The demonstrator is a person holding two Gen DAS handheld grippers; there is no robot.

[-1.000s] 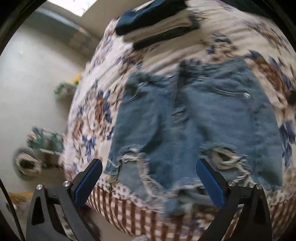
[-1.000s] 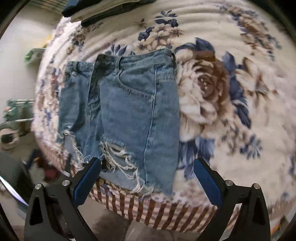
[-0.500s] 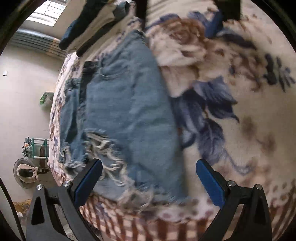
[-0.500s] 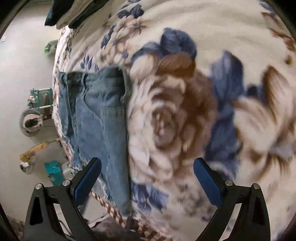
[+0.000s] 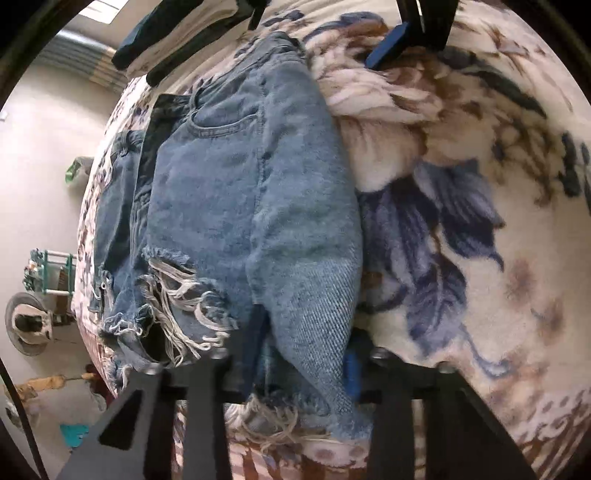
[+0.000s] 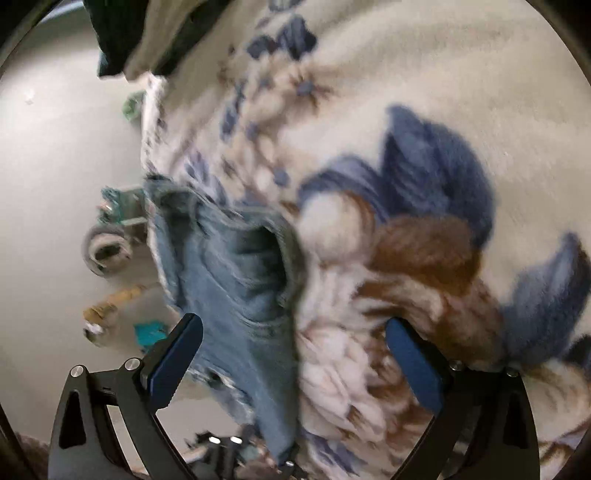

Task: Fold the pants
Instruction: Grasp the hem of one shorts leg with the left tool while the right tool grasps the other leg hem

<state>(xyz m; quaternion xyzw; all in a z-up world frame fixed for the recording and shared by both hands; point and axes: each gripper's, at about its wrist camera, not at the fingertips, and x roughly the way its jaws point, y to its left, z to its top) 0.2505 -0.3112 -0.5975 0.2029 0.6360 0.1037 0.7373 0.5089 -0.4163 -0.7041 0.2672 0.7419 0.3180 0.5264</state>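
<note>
Frayed blue denim shorts (image 5: pixel 236 206) lie on a floral blanket (image 5: pixel 461 206) at the bed's edge. My left gripper (image 5: pixel 299 363) is shut on the shorts' lower right hem corner, and the denim bunches between its jaws. My right gripper (image 6: pixel 291 354) is open, its jaws on either side of the shorts' waistband corner (image 6: pixel 236 266), with the right finger on the blanket. The right gripper's blue pad (image 5: pixel 388 44) also shows at the top of the left wrist view, at the waistband end.
A stack of folded dark and cream clothes (image 5: pixel 177 33) lies at the far end of the bed. The bed edge drops to the floor on the left, where a round fan (image 5: pixel 27 321), a green rack (image 5: pixel 51 269) and small items stand.
My left gripper moved in and shut on the hem corner of the shorts. My right gripper moved closer to the waistband corner and stays open.
</note>
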